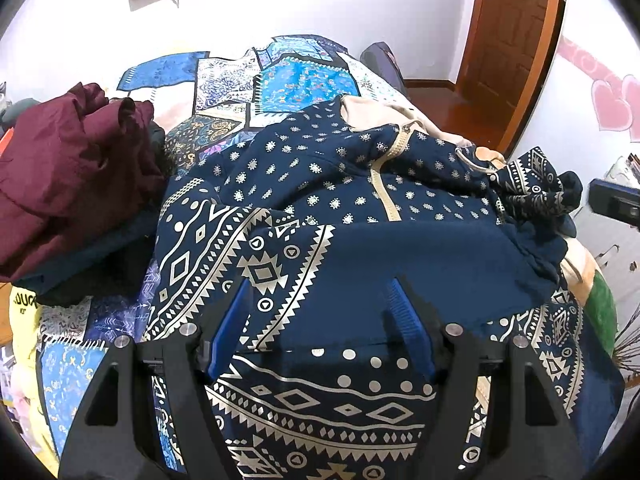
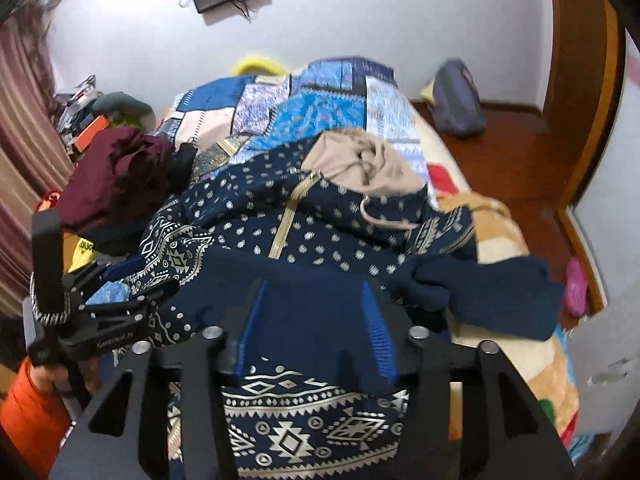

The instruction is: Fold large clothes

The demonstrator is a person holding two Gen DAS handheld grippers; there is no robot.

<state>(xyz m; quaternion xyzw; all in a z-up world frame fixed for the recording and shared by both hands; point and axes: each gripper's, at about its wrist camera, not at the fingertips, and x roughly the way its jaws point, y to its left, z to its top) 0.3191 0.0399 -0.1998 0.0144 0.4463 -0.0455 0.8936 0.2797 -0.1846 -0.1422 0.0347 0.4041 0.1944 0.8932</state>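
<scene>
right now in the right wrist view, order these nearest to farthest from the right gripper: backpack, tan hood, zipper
1. zipper, just ahead, centre of the hoodie
2. tan hood, beyond it, slightly right
3. backpack, far right, on the floor by the wall

White walls enclosing the room, wooden door standing at right, patchwork bedspread covering the bed, striped curtain hanging left, reddish wooden floor showing.

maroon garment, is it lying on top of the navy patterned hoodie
No, the maroon garment sits heaped beside the hoodie, on its left.
</scene>
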